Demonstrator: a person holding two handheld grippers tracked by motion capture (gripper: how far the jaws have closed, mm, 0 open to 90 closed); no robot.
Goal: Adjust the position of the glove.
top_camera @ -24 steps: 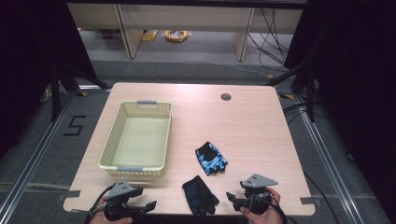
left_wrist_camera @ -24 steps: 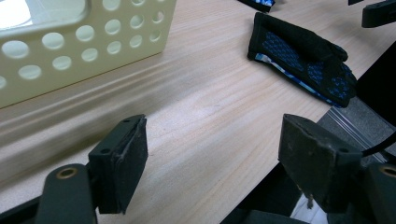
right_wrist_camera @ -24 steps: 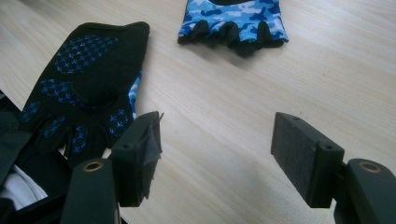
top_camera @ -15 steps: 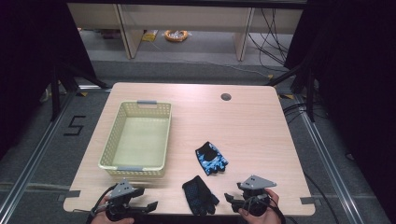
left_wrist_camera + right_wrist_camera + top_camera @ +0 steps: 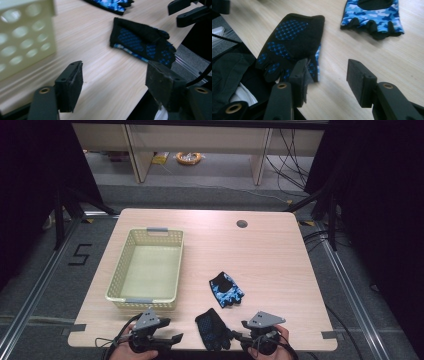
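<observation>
The left gripper (image 5: pixel 172 338) sits at the near edge of the table (image 5: pixel 280 250), close to the near left corner. A hand (image 5: pixel 131 351) holds it from below. Its two black jaws stand wide apart, and nothing is between them but bare wood. In the left gripper view they point across the table toward the black glove (image 5: pixel 142 42).

The right gripper (image 5: pixel 236 338) sits at the near edge too, more toward the near right corner, and a hand (image 5: pixel 272 347) holds it as well. Its jaws are partly open and hold nothing. In the right gripper view the pad of one jaw (image 5: pixel 303 75) is right at the edge of the black glove (image 5: pixel 292 45), but I cannot tell if it touches it. The other jaw is over bare table.

The black glove (image 5: pixel 212 329) lies flat at the near edge, between the two grippers. It has blue dots on its palm, and its fingers reach over the edge.

A blue camouflage glove (image 5: pixel 226 289) lies a little farther in, near the middle of the table, just beside the black one but not touching it.

A pale yellow basket (image 5: pixel 120 295) stands on the left side of the table. There is a small round hole (image 5: pixel 242 224) near the far edge.
</observation>
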